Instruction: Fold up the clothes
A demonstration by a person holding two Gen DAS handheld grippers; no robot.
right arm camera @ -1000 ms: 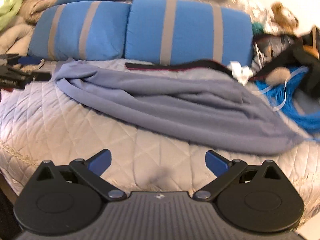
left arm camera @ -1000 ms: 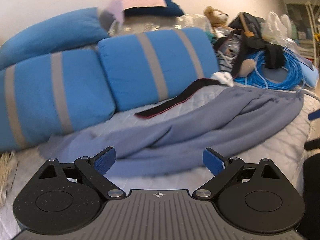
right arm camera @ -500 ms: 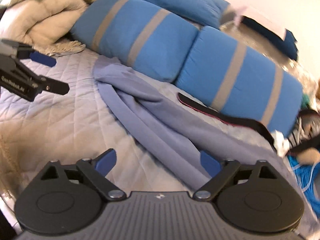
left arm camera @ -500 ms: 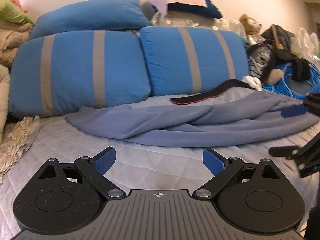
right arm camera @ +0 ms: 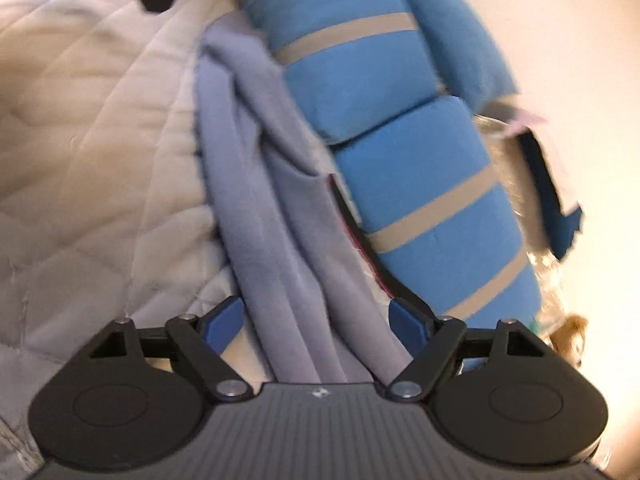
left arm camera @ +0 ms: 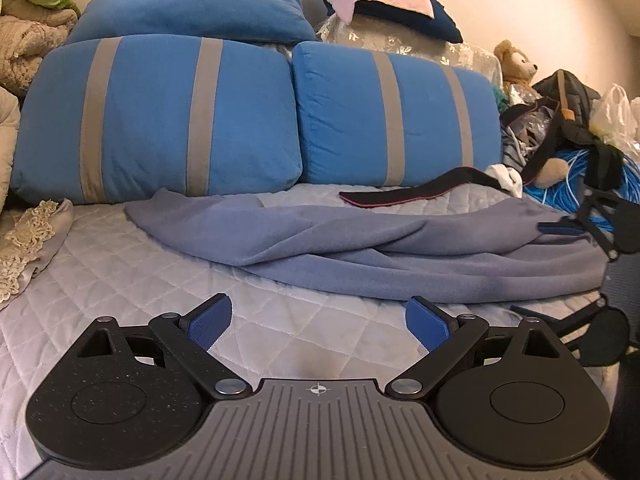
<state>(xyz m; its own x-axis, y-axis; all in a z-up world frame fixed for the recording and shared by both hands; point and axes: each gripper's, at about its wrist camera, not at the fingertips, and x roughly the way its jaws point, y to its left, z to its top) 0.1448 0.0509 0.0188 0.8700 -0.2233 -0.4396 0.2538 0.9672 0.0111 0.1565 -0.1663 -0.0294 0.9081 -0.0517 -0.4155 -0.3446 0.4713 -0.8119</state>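
Both the left gripper [left arm camera: 319, 322] and right gripper [right arm camera: 316, 322] gape, empty; the soft, floppy lavender garment [left arm camera: 400, 248] bunched along the bed [left arm camera: 100, 272]'s pillow edge looks best pinched at its end hems.

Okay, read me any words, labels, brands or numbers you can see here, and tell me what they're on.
No readable text in either view.
left gripper: only a small crosshair mark on its grey body, no letters.
right gripper: the same small mark, blurred.
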